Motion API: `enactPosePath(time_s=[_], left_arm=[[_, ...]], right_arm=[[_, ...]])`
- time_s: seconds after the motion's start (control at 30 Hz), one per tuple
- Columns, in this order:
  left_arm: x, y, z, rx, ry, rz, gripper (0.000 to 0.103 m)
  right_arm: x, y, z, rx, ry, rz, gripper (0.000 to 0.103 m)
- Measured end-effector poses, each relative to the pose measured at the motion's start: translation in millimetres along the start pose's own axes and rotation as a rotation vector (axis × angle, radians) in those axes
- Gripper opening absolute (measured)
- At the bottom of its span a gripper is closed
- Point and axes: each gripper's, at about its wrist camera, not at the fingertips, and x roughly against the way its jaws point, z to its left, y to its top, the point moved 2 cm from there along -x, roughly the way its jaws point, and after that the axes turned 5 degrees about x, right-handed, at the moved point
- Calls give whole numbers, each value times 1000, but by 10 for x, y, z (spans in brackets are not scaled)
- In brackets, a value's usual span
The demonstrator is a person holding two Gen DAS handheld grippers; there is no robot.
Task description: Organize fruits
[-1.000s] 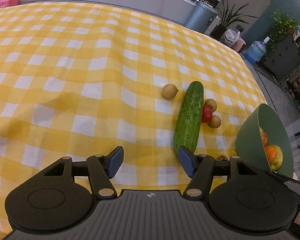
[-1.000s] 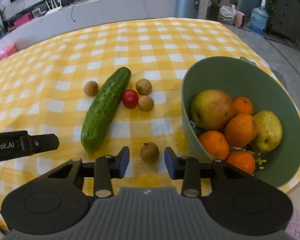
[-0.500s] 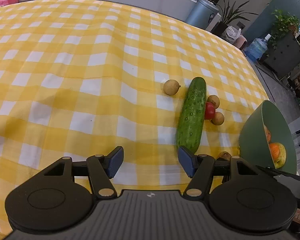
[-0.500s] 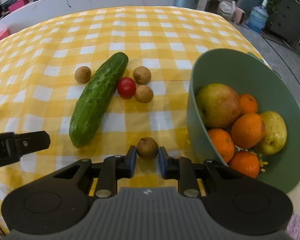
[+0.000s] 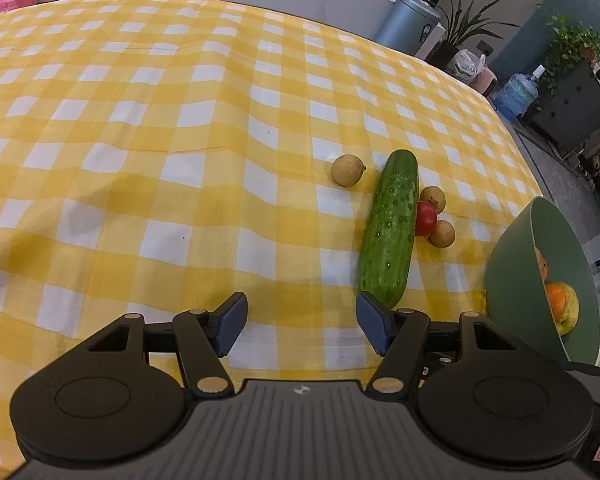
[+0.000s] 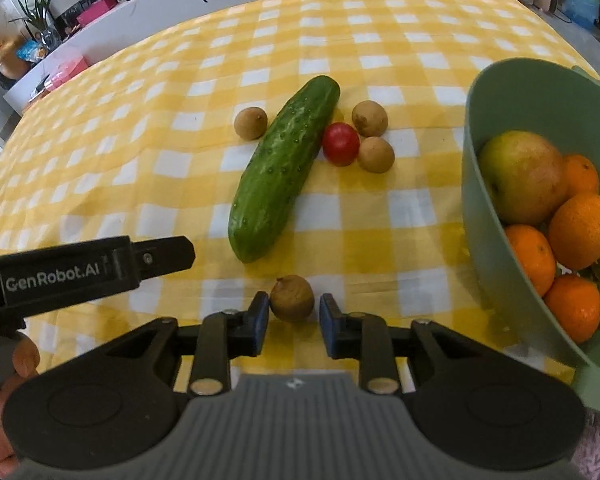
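On the yellow checked cloth a cucumber [image 6: 284,168] lies aslant, with a cherry tomato [image 6: 341,144] and two small brown fruits [image 6: 370,118] on its right and one more [image 6: 251,123] on its left. Another small brown fruit [image 6: 292,298] sits between the fingers of my right gripper [image 6: 294,314]. Its jaws are opening, and a gap shows beside the right pad. A green bowl [image 6: 484,200] at the right holds oranges [image 6: 580,230] and a large greenish fruit [image 6: 520,176]. My left gripper [image 5: 300,324] stands open and empty just short of the cucumber's [image 5: 392,232] near end.
The bowl [image 5: 508,280] stands close to the table's right edge. The left gripper's side [image 6: 100,268] reaches in from the left of the right wrist view, with a hand [image 6: 4,380] below it. A counter, bin and plants stand beyond the table.
The right gripper's jaws closed in around the small brown fruit, then parted a little. Its view tipped further down toward the cloth. The left gripper kept still.
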Motion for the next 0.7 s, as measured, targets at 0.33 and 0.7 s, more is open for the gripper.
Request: enactPosePath(time_s=[0.33, 0.7], left_arm=[[-99, 240, 125, 184, -123, -152, 72], [-443, 589, 98, 194, -73, -160, 66]], right_arm=[[-29, -22, 11, 42, 2, -24, 23], [-49, -15, -10, 48, 30, -37, 23]])
